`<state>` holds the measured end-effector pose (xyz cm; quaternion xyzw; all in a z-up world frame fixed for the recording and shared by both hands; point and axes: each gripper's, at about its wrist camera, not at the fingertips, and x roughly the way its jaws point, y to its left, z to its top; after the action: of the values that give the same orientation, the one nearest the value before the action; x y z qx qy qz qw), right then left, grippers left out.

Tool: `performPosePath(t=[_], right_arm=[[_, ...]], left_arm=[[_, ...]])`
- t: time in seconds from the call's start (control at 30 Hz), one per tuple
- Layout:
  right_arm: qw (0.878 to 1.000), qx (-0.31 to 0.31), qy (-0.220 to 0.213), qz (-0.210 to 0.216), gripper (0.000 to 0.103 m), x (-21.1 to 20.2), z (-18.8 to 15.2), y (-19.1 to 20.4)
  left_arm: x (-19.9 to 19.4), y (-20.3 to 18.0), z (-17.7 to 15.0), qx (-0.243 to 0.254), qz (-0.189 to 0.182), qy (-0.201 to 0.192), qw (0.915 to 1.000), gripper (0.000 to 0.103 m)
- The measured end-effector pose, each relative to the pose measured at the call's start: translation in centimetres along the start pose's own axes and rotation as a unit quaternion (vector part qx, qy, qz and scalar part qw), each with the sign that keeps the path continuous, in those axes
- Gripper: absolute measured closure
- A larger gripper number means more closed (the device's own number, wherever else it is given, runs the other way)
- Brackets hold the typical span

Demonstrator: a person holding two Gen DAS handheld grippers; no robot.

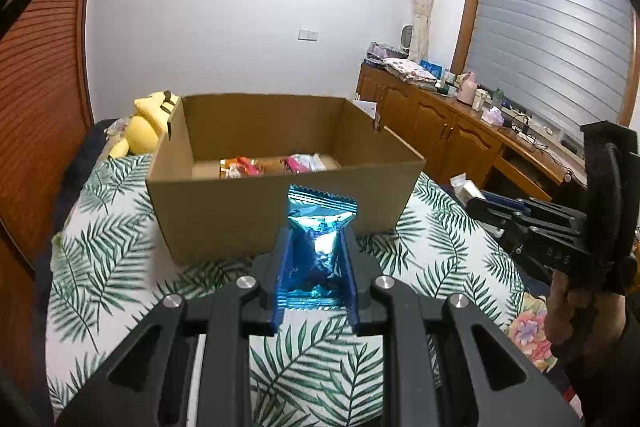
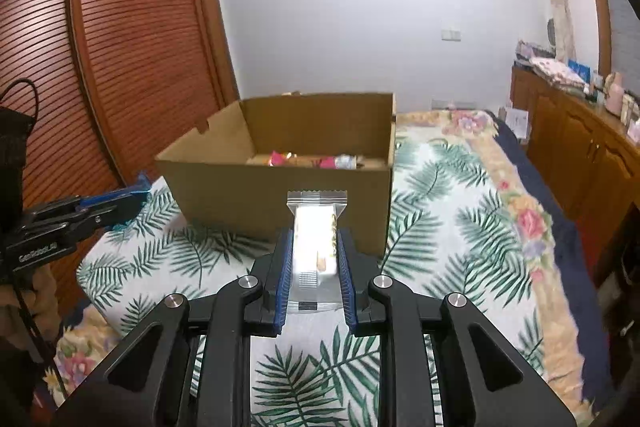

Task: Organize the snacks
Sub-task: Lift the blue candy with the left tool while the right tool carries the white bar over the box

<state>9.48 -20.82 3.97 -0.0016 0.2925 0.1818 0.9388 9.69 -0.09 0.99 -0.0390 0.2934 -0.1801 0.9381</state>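
I have the left tongs clenched on a shiny blue snack packet, its crimped top edge sticking up past the blue pads. The packet hangs in the air above the bed, just on the near side of the cardboard box.

My right tongs are grasping a white snack packet, long and flat, pinched between the two blue pads with its sealed end pointing toward the box. That packet too is held clear of the bed, in front of the box's near wall.

The box sits open on the bedspread, which is white with green palm leaves. Inside it, on the bottom toward the far side, lie several wrapped snacks in pink, orange and clear wrappers.

A yellow plush toy leans at the box's far left corner. From the left camera I can see the right tongs off to the right with a hand under them. From the right camera the left tongs show at the left edge, beside the box. A wooden cabinet runs along the right wall, cluttered on top.
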Motion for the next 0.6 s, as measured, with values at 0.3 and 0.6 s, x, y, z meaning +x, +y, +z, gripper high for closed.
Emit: performPosePath(t=[0.3,0.6], right_arm=[[1.000,-0.026,-0.012,0.009,0.084,0.1,4.3,0.4],[0.999,-0.040,-0.009,0.019,0.084,3.4,7.0,0.6]], left_arm=[[1.3,0.9,3.7,-0.006,-0.005,-0.014,0.9999,0.083],[4.6,2.2,6.5,0.003,-0.005,-0.010,0.9999,0.083]])
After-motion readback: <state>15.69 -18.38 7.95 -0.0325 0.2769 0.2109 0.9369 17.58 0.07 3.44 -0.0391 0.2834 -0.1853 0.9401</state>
